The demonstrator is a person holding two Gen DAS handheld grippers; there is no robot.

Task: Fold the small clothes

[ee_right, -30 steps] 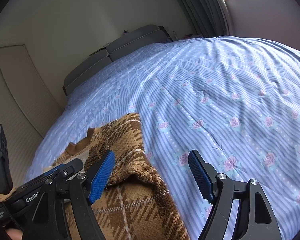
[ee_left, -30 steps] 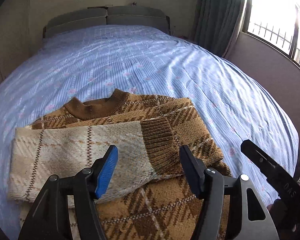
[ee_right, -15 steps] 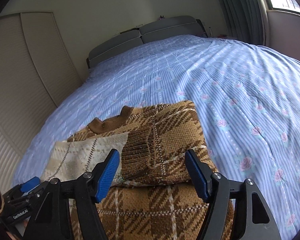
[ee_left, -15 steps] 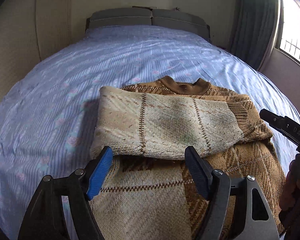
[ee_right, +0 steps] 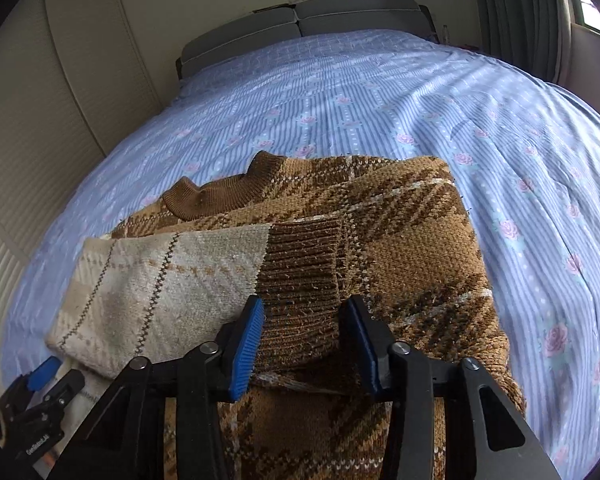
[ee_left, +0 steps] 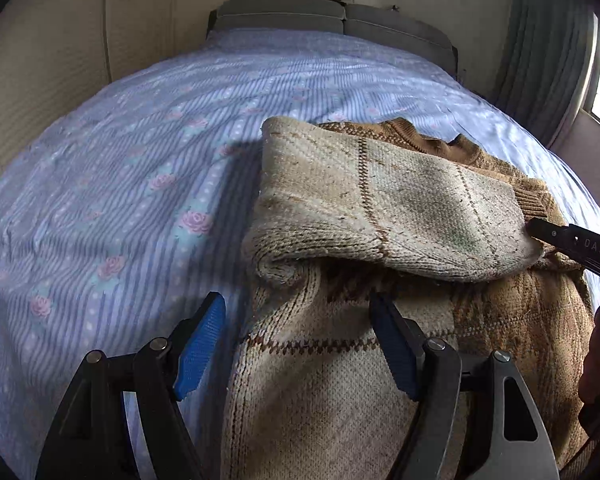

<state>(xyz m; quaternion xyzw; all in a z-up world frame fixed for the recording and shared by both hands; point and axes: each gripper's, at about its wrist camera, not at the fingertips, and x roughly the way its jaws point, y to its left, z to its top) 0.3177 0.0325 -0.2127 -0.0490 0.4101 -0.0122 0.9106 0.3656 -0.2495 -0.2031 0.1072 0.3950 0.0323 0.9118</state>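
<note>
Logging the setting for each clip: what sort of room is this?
Most likely a home bedroom: a bed under a blue floral sheet with a grey padded headboard, and a curtained window beside it.

Left gripper jaws wide apart, right gripper jaws narrower, unclosed, both levelled forward

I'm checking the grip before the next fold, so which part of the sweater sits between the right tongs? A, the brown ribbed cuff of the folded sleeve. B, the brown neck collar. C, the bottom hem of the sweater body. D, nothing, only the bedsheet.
A: in the right wrist view the right tongs have their blue pads on either side of the brown ribbed cuff; the collar lies farther up the sweater.
</note>
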